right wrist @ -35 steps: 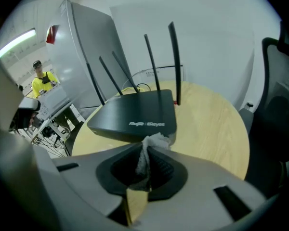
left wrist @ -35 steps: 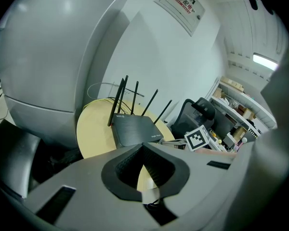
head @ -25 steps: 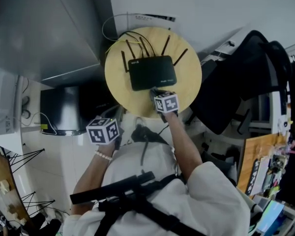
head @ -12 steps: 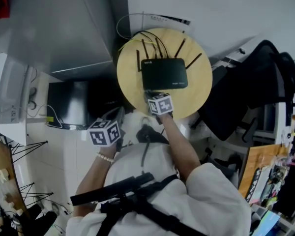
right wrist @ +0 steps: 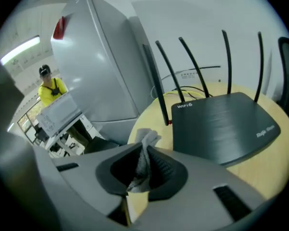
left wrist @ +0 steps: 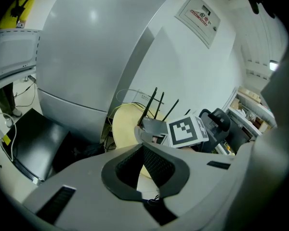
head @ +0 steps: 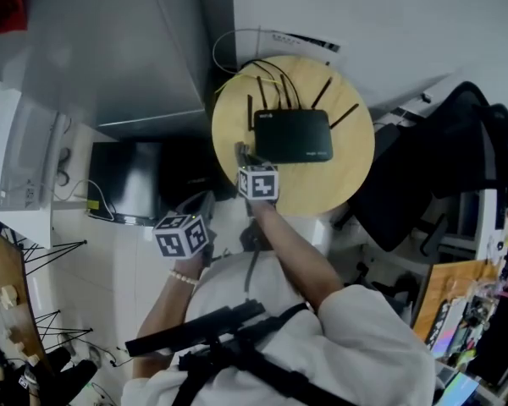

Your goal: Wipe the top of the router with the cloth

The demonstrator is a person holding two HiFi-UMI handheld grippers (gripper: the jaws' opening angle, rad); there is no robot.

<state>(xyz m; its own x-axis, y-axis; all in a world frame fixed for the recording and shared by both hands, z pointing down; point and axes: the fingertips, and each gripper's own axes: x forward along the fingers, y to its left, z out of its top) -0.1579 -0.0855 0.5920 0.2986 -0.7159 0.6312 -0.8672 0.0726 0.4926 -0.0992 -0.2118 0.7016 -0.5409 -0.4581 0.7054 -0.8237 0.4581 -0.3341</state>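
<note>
Right gripper (right wrist: pixel 142 147): pinching the cloth. Its jaws are pressed onto a bunched fold, so the fabric cannot slip loose under a stroke.
Cloth (right wrist: pixel 147 139): grey and crumpled, with a tuft poking out past the jaw tips. It looks to be held that way so soft cloth meets the casing first, not hard plastic. It hangs over the near-left part of the worktop and is not on the router, as far as I can tell.
Router (right wrist: pixel 221 124): a flat black box lying at about 2 o'clock from the jaws, close by, with its sloping lid bare and facing up. The cloth sits just off the router's left side, which I judge to be the start of a pass across the top.
Antennas (right wrist: pixel 192 64): thin black rods standing up along the far edge at 12 o'clock, with cables trailing behind them. They fence that side in, so a wipe probably has to stay on the flat lid.
Worktop (right wrist: pixel 279 162): round pale wood with the router set toward the back, leaving a free strip at the front where the gripper comes in.
Left gripper (left wrist: pixel 142 146): jaw tips pressed together with nothing between them. It is held low and back at about 7 o'clock from the right one, off the worktop, seemingly idle and out of the way.
Grey cabinet (head: pixel 110 49): tall, at 10 o'clock of the worktop, close enough to crowd the left approach.
Black chair (head: pixel 440 159): at 3 o'clock, beside the worktop's right rim.
</note>
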